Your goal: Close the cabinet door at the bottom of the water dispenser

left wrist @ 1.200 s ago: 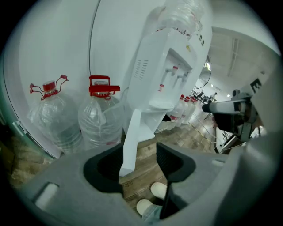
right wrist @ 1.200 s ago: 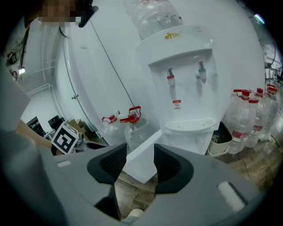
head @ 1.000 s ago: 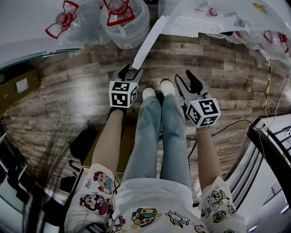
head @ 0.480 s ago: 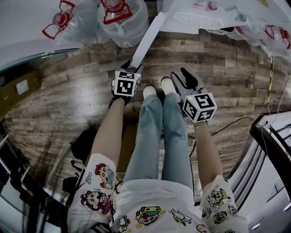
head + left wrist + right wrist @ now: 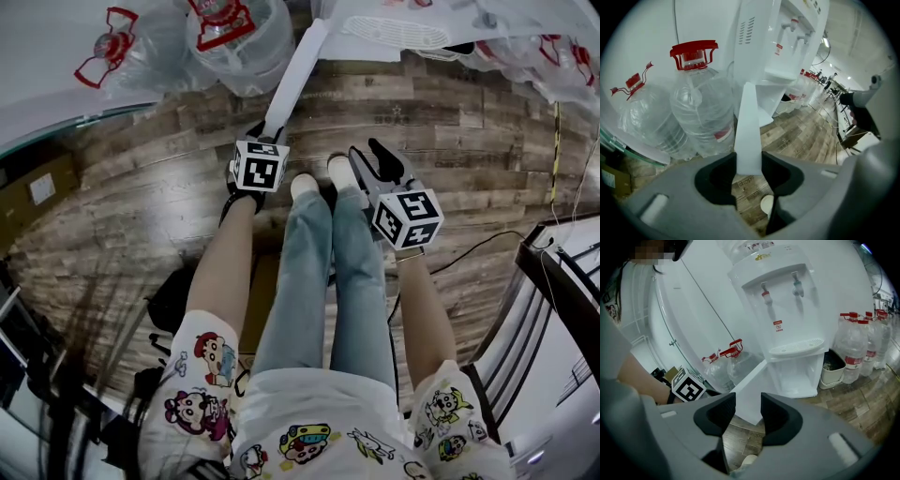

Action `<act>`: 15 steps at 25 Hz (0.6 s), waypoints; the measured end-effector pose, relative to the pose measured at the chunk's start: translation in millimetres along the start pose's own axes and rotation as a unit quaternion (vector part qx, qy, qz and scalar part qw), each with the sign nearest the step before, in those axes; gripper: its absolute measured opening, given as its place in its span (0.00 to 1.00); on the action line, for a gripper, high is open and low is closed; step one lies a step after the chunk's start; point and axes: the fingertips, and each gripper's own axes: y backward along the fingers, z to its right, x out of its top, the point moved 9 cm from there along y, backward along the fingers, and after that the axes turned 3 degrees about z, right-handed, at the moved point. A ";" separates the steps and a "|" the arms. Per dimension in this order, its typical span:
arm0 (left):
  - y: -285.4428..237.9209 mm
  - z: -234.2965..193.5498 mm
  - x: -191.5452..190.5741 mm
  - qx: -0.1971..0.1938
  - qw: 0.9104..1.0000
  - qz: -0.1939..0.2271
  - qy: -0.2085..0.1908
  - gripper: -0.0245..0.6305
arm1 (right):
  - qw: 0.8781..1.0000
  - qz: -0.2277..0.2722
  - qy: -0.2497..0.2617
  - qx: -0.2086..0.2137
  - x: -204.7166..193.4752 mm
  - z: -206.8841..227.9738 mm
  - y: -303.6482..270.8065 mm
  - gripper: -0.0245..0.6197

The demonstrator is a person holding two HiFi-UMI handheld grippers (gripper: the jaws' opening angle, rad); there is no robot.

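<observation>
The white cabinet door [image 5: 295,75] stands swung open from the base of the water dispenser [image 5: 787,310], edge-on in the head view. My left gripper [image 5: 261,131] is at the door's free edge. In the left gripper view that edge [image 5: 749,126] fills the gap of the left gripper [image 5: 749,161], whose jaws have just been closing and now press on it from both sides. My right gripper [image 5: 370,155] hangs to the right of the door, apart from it. Its jaws have just been closing a little but stay open, and the right gripper [image 5: 748,401] holds nothing. The open compartment [image 5: 794,376] shows under the taps.
Large water bottles with red handles [image 5: 234,37] stand left of the door, and smaller bottles [image 5: 855,348] and a bin [image 5: 832,366] stand right of the dispenser. The person's legs and white shoes [image 5: 305,187] are between the grippers. A cable [image 5: 469,248] lies on the wooden floor.
My left gripper has gone forward and down onto the door's free edge and its jaws have narrowed on it. The right gripper has sunk slightly.
</observation>
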 end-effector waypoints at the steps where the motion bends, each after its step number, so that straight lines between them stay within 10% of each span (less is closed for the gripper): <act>1: -0.1 0.7 -0.3 0.000 1.000 0.000 0.000 0.29 | 1.000 0.001 -0.002 -0.003 -0.7 0.7 0.9 0.32; 15: -4.0 45.8 -2.9 0.038 0.997 0.001 0.070 0.29 | 0.999 0.017 -0.041 -0.031 -16.8 32.6 29.2 0.31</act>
